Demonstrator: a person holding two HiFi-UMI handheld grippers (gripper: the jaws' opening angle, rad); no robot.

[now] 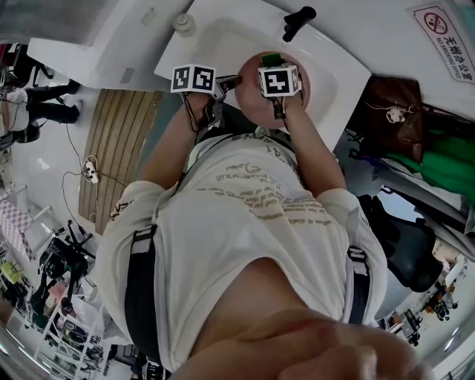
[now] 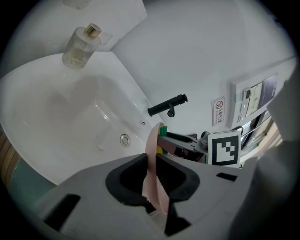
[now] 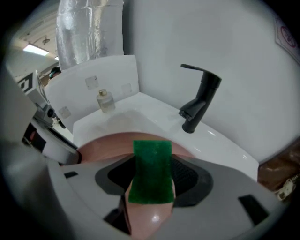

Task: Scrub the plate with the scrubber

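Gleaming white sink (image 1: 335, 68), black faucet (image 1: 297, 21), pink plate (image 1: 249, 95), wooden slatted floor (image 1: 119, 141)

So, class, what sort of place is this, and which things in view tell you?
Probably a washroom or wash corner, perhaps in an office: a white sink with a black tap, a small bottle on its ledge, and a prohibition sign on the wall.
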